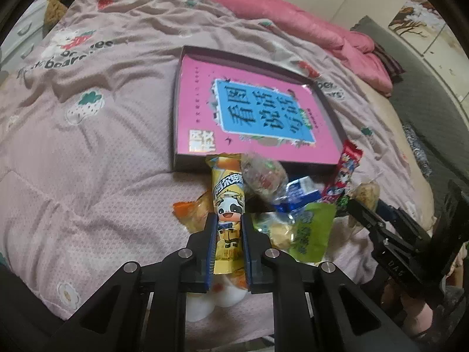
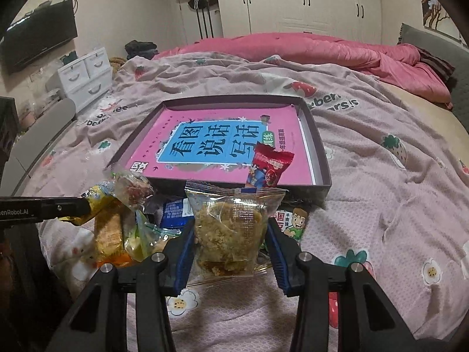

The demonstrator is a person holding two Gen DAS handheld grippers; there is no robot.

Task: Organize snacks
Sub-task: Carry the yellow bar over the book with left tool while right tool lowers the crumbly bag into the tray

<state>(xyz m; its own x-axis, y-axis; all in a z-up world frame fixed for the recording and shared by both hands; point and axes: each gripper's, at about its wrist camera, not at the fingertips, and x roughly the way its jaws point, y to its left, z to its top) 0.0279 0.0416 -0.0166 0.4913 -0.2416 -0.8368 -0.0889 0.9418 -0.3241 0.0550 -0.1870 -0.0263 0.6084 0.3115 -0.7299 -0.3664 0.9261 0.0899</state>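
Note:
In the left wrist view my left gripper is shut on a long yellow snack packet with a cartoon cow, held just above the snack pile. My right gripper is shut on a clear packet of brown floss cake, also lifted off the bedspread. Behind both lies a shallow dark box with a pink book inside. A red packet leans on the box's near rim. A blue packet, a green packet and a clear wrapped sweet lie in the pile between the grippers.
Everything lies on a bed with a pink strawberry-print cover. A bunched pink quilt sits at the far side. White drawers and a wall television stand at the left; a grey headboard is at the right.

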